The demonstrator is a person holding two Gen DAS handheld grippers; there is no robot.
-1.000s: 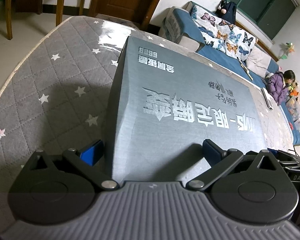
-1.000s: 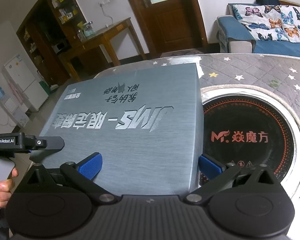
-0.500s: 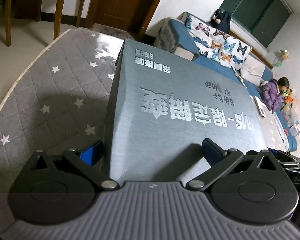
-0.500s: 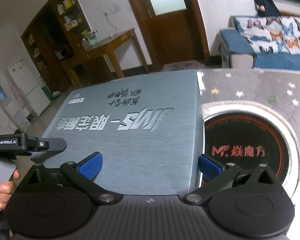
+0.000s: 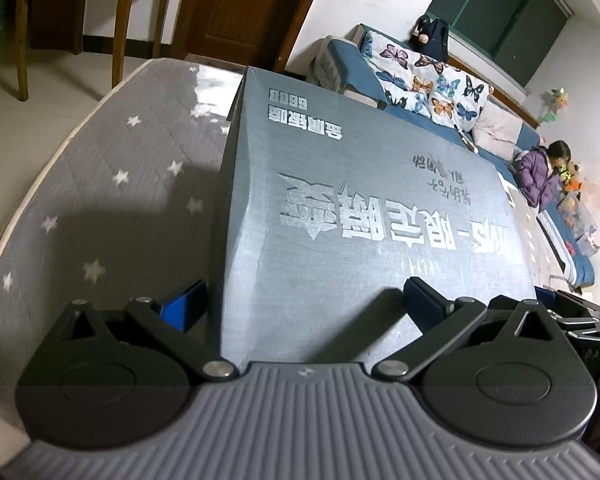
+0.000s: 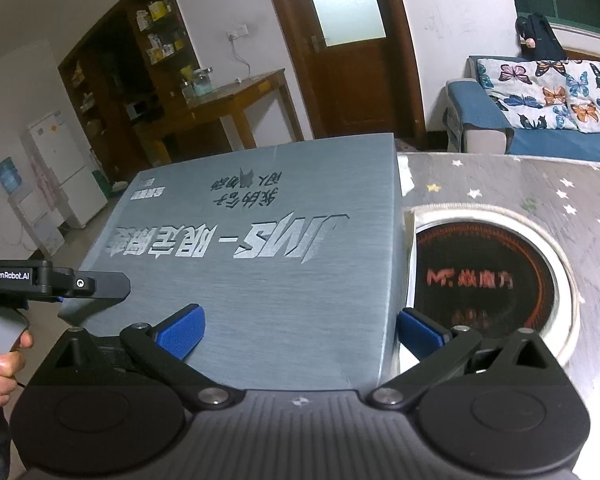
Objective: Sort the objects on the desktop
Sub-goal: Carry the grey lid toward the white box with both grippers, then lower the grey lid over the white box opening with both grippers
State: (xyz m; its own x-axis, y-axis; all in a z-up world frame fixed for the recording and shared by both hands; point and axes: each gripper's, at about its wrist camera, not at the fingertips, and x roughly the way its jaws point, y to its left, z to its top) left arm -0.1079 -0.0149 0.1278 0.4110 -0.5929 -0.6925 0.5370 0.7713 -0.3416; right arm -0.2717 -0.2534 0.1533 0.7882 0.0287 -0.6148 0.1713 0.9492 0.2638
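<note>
Box (image 5: 380,220) lay on table (image 5: 100,200), just beside hob (image 6: 488,276), apparently tilted or raised.
Left gripper (image 5: 300,304) spread wide over box corner; contact unclear.
Right gripper (image 6: 300,326) likewise wide, straddling other corner, one finger at hob-side wall.
Judged: stiff card, bulky, smooth face likely slippery; take by opposite side walls.
Weight, contents, underside hidden; box's near edge cut off.
</note>
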